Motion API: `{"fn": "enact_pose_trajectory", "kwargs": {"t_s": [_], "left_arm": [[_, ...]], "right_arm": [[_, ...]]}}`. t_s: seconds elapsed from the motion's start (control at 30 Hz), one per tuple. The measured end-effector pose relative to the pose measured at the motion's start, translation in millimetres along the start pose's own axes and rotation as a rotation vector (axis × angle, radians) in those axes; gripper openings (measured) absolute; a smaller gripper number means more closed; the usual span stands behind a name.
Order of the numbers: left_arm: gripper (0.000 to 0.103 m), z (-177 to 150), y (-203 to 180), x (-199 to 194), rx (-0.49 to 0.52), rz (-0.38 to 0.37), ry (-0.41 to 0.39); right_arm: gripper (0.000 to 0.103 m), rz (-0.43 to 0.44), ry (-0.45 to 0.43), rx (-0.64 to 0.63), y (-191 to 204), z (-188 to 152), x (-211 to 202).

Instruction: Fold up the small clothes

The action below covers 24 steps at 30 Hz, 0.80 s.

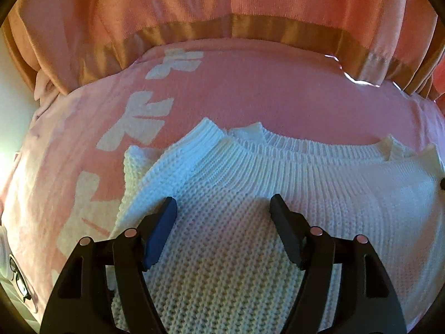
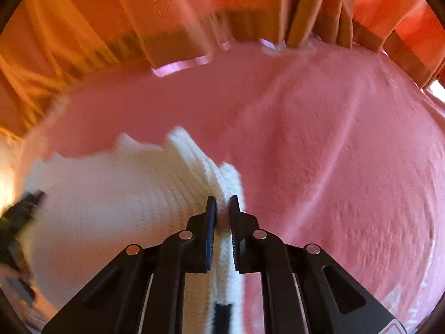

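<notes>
**Desk:** What do the two wrist views show?

**Photographer:** A white knitted sweater [image 1: 250, 200] lies spread on a pink blanket [image 1: 250, 89], its ribbed neckline [image 1: 292, 156] turned toward the far edge. The blanket carries a column of white bow shapes [image 1: 139, 122] along its left side. An orange curtain [image 1: 194, 2] with a darker band hangs behind.

**Desk:** And the left gripper?

**Photographer:** The left gripper [image 1: 224, 203] hangs over the sweater's chest, just below the neckline. Its jaws stand wide apart, one pad blue, the other black, with nothing pressed between them. The knit shows plainly in the gap.

**Desk:** The right one?

**Photographer:** The right gripper [image 2: 222, 206] sits at the sweater's right-hand edge [image 2: 219, 183], where the white knit meets the pink blanket [image 2: 333, 153]. Its jaws are drawn nearly together and pinch a fold of the white knit; the fabric runs back between the two pads toward the camera. That view is smeared by motion blur, so finer detail is hard to read.

**Desk:** Anything else in frame?

**Photographer:** A dark, blurred shape at the left margin of the right wrist view, over the sweater; it looks like the other gripper [image 2: 19, 211], though I cannot tell for certain. The orange curtain [image 2: 111, 14] fills the top of that view too.
</notes>
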<state>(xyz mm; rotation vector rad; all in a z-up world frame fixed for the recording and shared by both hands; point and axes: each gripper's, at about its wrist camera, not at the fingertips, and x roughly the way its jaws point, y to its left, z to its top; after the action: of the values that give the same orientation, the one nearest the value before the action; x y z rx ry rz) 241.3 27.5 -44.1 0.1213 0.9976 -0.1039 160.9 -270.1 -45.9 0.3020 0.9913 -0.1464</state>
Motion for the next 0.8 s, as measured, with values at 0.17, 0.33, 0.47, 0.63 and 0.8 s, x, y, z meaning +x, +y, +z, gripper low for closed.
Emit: {"fn": "enact_pose_trajectory", "kwargs": {"t_s": [0.17, 0.33, 0.47, 0.63, 0.8], "left_arm": [[0.067, 1.6, -0.7, -2.1, -0.004, -0.011, 0.005], [0.069, -1.5, 4.8, -22.1, 0.003, -0.05, -0.012], [0.075, -10.4, 14.2, -46.6, 0.016, -0.067, -0.057], [0.075, -22.2, 23.2, -61.1, 0.05, -0.05, -0.076], [0.075, -27.4, 43.4, -60.6, 0.023, -0.033, -0.058]], "right_arm": [[0.009, -0.049, 0.045, -0.122, 24.6, -7.6, 18.3], [0.01, -0.028, -0.003, -0.157, 44.2, -10.5, 5.8], [0.01, 0.067, -0.076, -0.247, 82.9, -25.2, -22.5], [0.01, 0.162, -0.06, -0.376, 145.2, -51.2, -18.9], [0.01, 0.186, -0.024, -0.406, 177.2, -58.6, -2.3]]}}
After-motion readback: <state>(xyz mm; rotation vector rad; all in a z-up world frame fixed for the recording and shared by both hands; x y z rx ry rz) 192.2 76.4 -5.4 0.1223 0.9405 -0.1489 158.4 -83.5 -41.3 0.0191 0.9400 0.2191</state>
